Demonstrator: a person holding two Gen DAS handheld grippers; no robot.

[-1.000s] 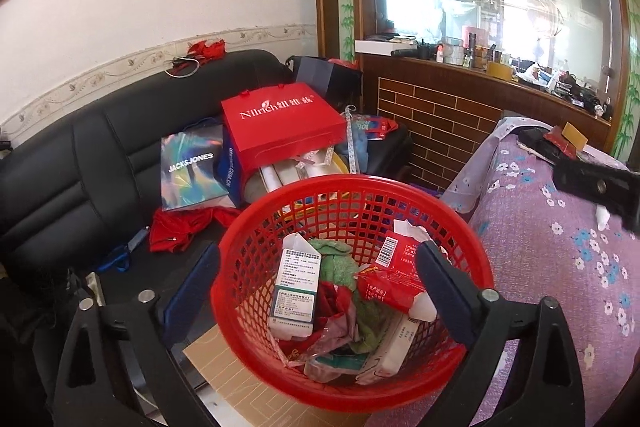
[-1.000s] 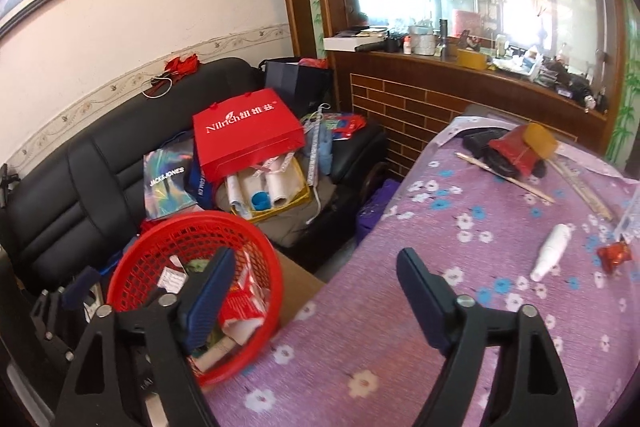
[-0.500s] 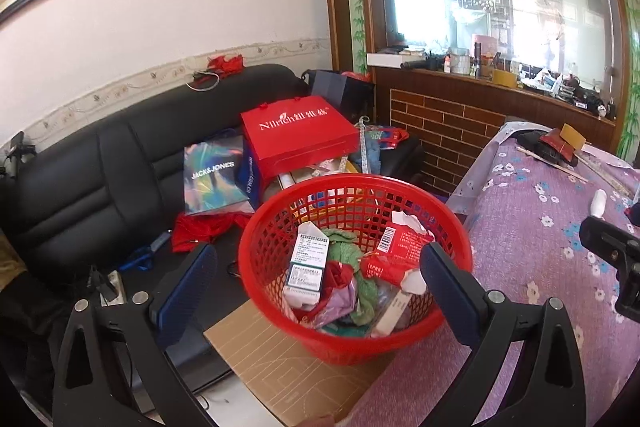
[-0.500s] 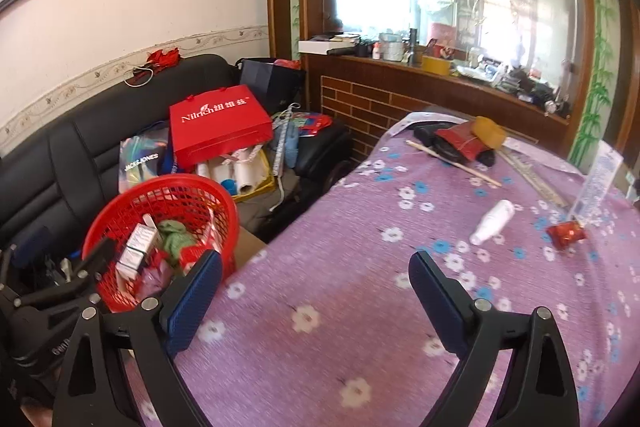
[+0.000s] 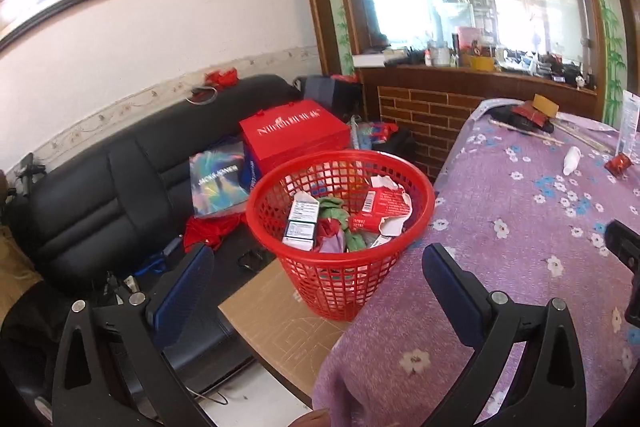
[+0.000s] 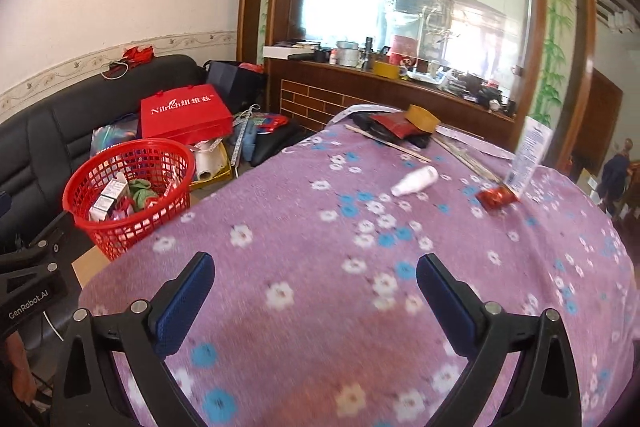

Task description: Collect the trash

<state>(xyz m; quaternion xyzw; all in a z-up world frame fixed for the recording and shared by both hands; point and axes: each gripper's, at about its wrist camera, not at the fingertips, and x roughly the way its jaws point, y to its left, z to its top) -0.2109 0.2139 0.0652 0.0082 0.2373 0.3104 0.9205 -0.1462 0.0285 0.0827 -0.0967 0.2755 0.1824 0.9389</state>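
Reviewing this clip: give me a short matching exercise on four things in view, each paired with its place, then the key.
Things:
1. red basket
2. white bottle
3. red gift bag
4. red wrapper

Places:
A. lying on its side in the middle of the purple floral cloth
B. on the black sofa, behind the basket
C. on the brown board beside the cloth-covered table, holding trash
D. on the cloth at the foot of the upright white tube

Pairs: 1-C, 2-A, 3-B, 4-D

A red mesh basket [image 5: 340,227] is seen at 12 o'clock; a purple cloth [image 6: 360,267] is patterned with white and blue flowers. A black sofa [image 5: 100,195] is seen at 9 o'clock; blue pads [image 6: 184,307] are borne on black fingers.
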